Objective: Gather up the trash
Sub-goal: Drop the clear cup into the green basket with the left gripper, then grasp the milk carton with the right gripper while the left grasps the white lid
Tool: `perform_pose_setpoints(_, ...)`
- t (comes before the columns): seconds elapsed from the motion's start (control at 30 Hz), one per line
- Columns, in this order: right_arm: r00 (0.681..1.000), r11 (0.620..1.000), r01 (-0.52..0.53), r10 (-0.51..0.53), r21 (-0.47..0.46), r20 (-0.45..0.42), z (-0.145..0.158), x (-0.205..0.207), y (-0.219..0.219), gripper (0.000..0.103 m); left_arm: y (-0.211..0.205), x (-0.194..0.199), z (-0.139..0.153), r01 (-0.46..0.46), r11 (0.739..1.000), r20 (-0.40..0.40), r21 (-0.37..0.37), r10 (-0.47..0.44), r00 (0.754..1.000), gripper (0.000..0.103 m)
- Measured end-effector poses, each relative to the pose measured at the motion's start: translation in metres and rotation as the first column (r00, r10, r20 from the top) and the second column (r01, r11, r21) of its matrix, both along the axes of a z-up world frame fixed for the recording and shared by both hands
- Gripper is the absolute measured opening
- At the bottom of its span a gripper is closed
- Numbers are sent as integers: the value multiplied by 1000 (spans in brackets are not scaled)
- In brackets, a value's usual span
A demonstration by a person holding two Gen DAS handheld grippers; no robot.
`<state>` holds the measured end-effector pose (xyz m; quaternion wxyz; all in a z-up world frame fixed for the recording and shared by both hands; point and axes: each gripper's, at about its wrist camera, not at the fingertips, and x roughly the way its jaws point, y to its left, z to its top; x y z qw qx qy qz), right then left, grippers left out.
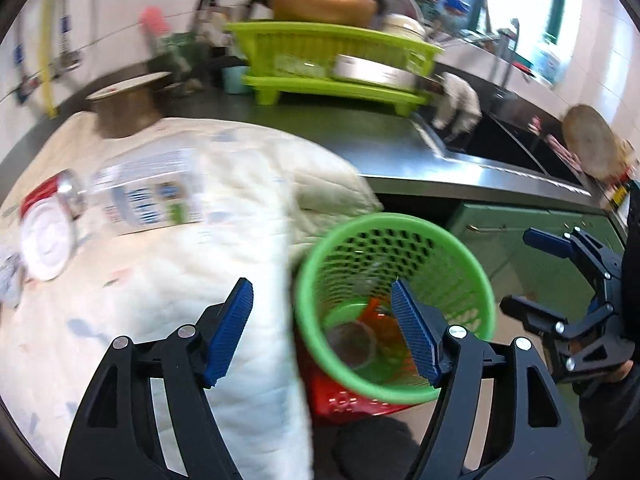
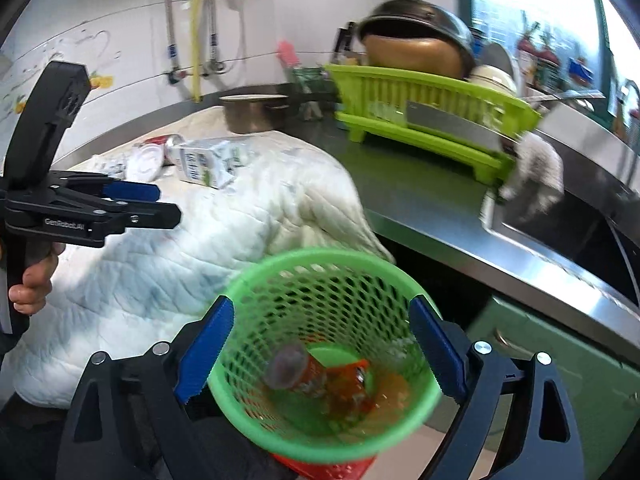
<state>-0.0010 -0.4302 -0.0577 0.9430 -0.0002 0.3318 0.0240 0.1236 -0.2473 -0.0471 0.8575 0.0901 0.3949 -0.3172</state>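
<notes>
My right gripper (image 2: pixel 320 348) hangs over the green mesh bin (image 2: pixel 400 412), its jaws spread wide with nothing between them; the bin's rim sits in the gap below the blue pads. My left gripper (image 1: pixel 322 330) is also released and empty, above the edge of the white quilted cloth (image 1: pixel 248 184) just beside the bin (image 1: pixel 476 280). Inside the bin I can see a clear plastic cup (image 2: pixel 286 368) lying on its side, an orange wrapper (image 2: pixel 340 380) and some yellowish scrap, all blurred. The bin rests on something red (image 1: pixel 344 400). Well apart from the bin, back on the cloth, lie a milk carton (image 2: pixel 208 164) and a white round lid (image 1: pixel 44 246). Behind the cloth, farther from the bin, stands a lime dish rack (image 2: pixel 420 116).
</notes>
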Motion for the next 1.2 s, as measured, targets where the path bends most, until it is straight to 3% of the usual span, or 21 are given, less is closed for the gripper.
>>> perform_pose_setpoints(0.37, 983, 983, -184, 184, -20, 4, 25, 79, 61, 86, 118, 38, 11, -228, 974, 34, 13, 228, 973, 71)
perform_pose_setpoints(0.63, 943, 933, -330, 333, -146, -5, 39, 140, 115, 86, 183, 66, 9, -350, 937, 29, 0, 350, 936, 71)
perform_pose_setpoints(1.07, 878, 832, -479, 456, -280, -148, 33, 255, 171, 86, 236, 124, -17, -438, 899, -13, 13, 438, 899, 71)
perform_pose_setpoints(1.2, 857, 798, -515, 479, -314, -188, 25, 280, 182, 86, 238, 147, -17, -436, 900, -15, 5, 436, 900, 70)
